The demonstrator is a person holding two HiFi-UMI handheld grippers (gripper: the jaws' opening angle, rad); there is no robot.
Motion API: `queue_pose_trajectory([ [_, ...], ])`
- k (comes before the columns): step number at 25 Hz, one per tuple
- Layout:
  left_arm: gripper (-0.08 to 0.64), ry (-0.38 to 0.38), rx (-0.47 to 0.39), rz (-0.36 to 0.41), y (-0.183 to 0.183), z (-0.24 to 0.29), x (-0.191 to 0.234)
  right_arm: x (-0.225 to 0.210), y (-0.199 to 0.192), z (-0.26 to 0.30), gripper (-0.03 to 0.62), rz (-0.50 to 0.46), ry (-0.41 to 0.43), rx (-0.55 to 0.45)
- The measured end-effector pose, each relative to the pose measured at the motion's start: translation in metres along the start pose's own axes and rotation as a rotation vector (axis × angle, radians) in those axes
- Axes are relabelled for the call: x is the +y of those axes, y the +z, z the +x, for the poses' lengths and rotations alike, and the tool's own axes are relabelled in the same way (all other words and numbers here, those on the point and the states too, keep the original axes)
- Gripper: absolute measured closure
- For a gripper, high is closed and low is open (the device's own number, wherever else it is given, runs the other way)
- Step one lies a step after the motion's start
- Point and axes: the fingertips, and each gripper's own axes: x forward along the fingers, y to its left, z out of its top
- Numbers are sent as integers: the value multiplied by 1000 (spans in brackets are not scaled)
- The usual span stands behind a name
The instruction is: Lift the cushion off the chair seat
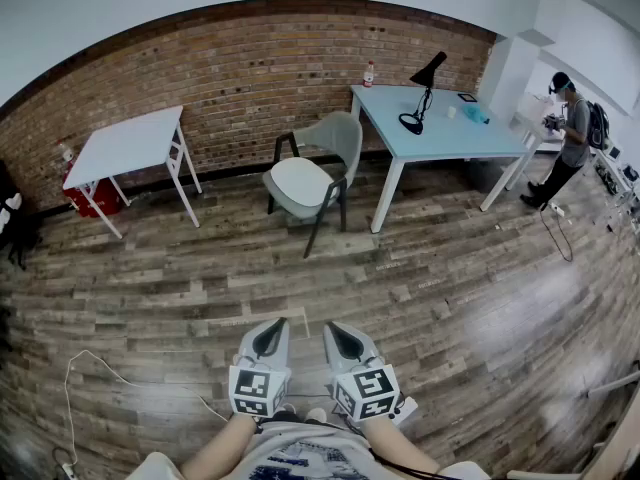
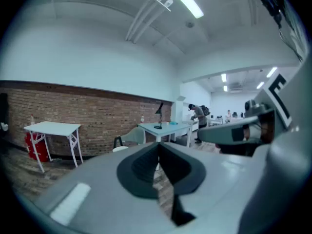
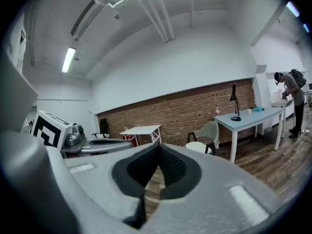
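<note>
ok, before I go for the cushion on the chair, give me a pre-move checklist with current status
1. Target in place: ok, the cushion lies on the seat of the chair.
2. Is the left gripper empty: ok, jaws together with nothing between them.
3. Is the right gripper empty: ok, same.
4. Jaws open for a grasp: not ok, both are shut.
5. Chair within reach: not ok, it stands well across the floor from both grippers.
6. Way to the chair free: ok, nothing lies on the boards straight ahead; a white cable lies off to the left.
</note>
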Motion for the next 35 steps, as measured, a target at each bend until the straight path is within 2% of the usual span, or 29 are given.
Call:
queue_pose_trajectory([
  [7,569,2,25,7,0,11,-5,-18,0,8,594,33,-4,2],
  [14,569,-3,39,14,3,44,19,-34,6,47,594,45,-4,10],
  [24,569,-13,34,7,5,137,114,-69,20,167,594,59,-31,41],
  [35,569,-65,43,-3,34,246,240,-98,53,319,594,86,-88,67],
])
